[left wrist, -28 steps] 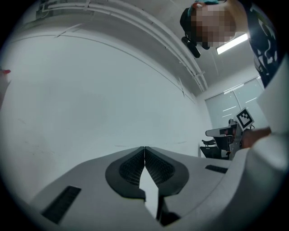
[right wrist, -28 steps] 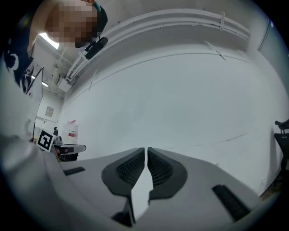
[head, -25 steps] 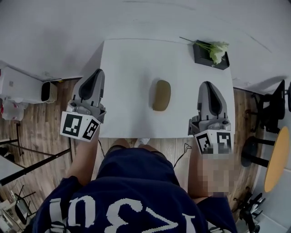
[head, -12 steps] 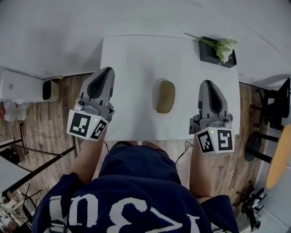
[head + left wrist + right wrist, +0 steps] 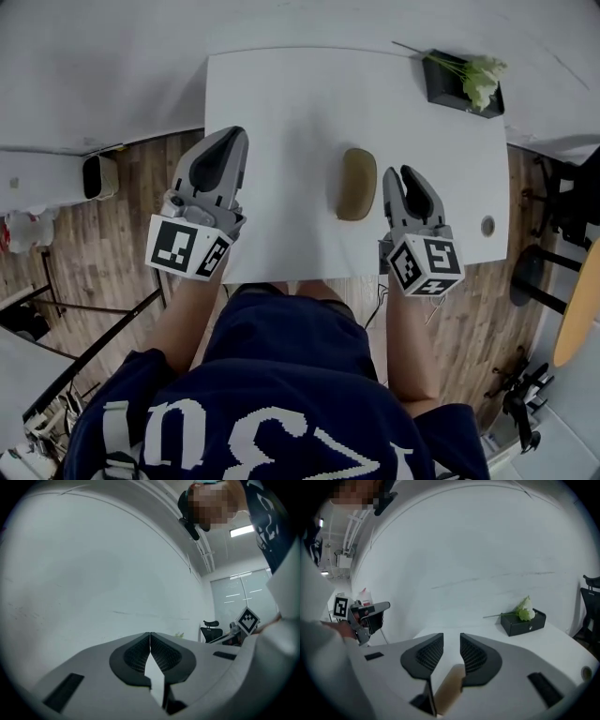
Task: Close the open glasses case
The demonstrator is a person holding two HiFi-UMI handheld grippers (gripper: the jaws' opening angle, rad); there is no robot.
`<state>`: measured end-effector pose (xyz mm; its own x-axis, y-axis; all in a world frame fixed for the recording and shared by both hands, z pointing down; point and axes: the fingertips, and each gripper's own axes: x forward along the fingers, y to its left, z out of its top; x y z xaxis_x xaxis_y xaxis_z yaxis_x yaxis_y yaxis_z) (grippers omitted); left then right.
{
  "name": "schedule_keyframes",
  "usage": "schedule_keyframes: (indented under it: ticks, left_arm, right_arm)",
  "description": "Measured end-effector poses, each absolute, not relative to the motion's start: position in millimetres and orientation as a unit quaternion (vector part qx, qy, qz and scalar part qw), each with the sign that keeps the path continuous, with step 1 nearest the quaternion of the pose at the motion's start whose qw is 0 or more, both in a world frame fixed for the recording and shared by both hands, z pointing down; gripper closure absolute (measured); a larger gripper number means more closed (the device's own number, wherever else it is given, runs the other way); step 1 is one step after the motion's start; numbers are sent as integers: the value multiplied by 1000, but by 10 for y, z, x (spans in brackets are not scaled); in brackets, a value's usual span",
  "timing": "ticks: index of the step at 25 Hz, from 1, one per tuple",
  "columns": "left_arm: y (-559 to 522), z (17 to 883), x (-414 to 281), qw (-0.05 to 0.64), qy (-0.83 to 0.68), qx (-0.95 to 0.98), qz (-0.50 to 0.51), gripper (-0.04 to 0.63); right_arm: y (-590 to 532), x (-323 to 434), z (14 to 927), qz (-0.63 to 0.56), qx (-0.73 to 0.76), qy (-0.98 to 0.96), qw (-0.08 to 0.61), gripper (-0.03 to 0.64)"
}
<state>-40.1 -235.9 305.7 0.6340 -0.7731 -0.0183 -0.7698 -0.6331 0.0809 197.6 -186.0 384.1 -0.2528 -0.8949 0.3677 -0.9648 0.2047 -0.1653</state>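
Note:
An oval tan glasses case [image 5: 357,184] lies lengthwise on the white table [image 5: 281,103], near its front edge; I cannot tell whether its lid is up. My right gripper [image 5: 398,172] hangs just right of the case, jaws opening, with nothing between the pads. In the right gripper view [image 5: 451,635] the case [image 5: 449,692] shows as a blurred tan patch low in the gap between the jaws. My left gripper [image 5: 235,135] is shut over the table's left front part, well apart from the case. In the left gripper view [image 5: 150,634] its tips touch, holding nothing.
A black box with white flowers [image 5: 466,80] stands at the table's back right corner, also seen in the right gripper view [image 5: 523,618]. A small round thing [image 5: 487,225] lies near the right edge. Wooden floor, a white bin [image 5: 94,175] and chairs surround the table.
The right gripper has dropped to the table beside the case and its jaws have parted. The left gripper has come forward and inward over the table's left side, still shut.

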Motion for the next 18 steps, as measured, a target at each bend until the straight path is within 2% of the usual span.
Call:
schedule_keyframes:
  ticks: [3, 6, 13, 18]
  left_arm:
    - [-2376, 3174, -399, 42, -424, 905, -19, 580]
    - [-2369, 3273, -416, 49, -420, 906, -10, 580]
    - [-2325, 3477, -525, 68, -422, 904, 4, 581]
    - [-2314, 3538, -582, 75, -425, 902, 5, 580]
  right_arm:
    - [-1878, 1905, 4294, 251, 595, -756, 103, 423]
    - [-1880, 1854, 4713, 298, 588, -741, 126, 385]
    - [-1819, 1799, 5317, 317, 597, -704, 218, 343]
    - [-1837, 1759, 5401, 309, 589, -711, 227, 333]
